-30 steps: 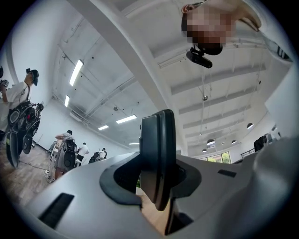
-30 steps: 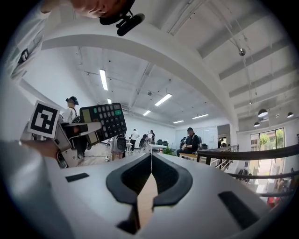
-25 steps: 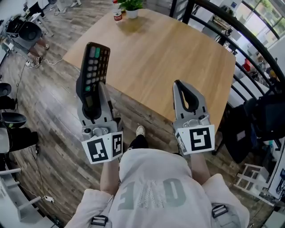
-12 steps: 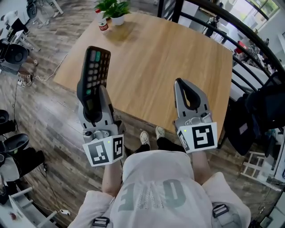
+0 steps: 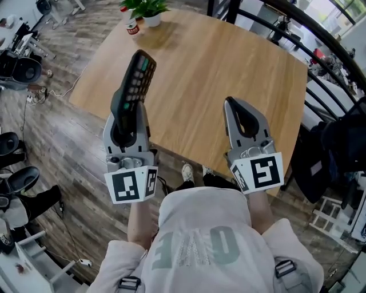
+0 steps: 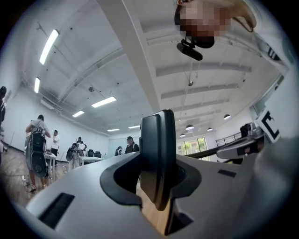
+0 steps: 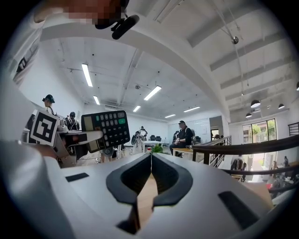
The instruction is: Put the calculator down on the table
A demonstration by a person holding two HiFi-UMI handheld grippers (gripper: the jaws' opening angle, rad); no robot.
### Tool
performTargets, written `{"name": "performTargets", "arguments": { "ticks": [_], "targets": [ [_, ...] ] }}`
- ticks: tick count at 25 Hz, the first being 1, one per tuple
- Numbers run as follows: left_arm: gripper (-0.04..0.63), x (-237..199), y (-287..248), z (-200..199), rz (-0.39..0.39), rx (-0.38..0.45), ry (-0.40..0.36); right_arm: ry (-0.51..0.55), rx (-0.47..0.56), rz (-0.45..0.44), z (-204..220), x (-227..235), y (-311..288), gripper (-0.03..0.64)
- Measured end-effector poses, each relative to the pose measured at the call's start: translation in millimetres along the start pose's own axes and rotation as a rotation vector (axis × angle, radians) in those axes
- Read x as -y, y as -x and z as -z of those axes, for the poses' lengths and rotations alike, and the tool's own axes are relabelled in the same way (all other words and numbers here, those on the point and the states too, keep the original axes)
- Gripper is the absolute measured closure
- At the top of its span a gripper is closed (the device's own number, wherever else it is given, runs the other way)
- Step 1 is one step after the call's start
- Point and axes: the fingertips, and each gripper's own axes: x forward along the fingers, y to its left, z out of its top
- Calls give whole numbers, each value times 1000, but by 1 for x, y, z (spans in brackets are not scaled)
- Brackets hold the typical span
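1. The left gripper (image 5: 128, 112) is clamping partway closed on the lower end of the calculator (image 5: 136, 79). The left gripper view is showing both jaws pressing on its thin black body.
2. The calculator is hanging in the air at 11 o'clock from the person, pointing forward and slightly up over the near-left part of the table (image 5: 217, 63), not touching it.
3. The right gripper (image 5: 230, 103) is hovering at 1 o'clock with its jaws meeting and nothing between them.
4. Risk 1: the grip is sitting on only 1 end, so the long free end is likely acting as a lever. A quick tilt could make the calculator pivot or slide out.
5. Risk 2: the table's near edge is running close under the gripper. Letting go too early could leave the calculator overhanging, and it could tip onto the wood-plank floor (image 5: 63, 131).
6. Risk 3: opening the jaws while the calculator is well above the top would probably be dropping it rather than placing it.
7. The tabletop is showing smooth, pale wood, mostly bare, with a potted plant (image 5: 147, 8) and a red can (image 5: 132, 30) at its 11 o'clock corner.
8. A dark railing (image 5: 326, 51) is curving past at 2 o'clock, and other people are standing about the bright, open hall.
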Motion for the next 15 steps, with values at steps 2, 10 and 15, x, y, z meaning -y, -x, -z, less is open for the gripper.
{"name": "performTargets", "arguments": {
  "ticks": [2,10,15],
  "targets": [
    [477,5,-13,8,54,-44,-44,-7,-12,1,7,9,0,597],
    [477,22,-75,30,378,-281,-188,-45,-60,-8,31,27,-3,597],
    [477,67,-110,55,690,-429,-419,-60,-93,-7,48,44,-2,597]
  ]
}}
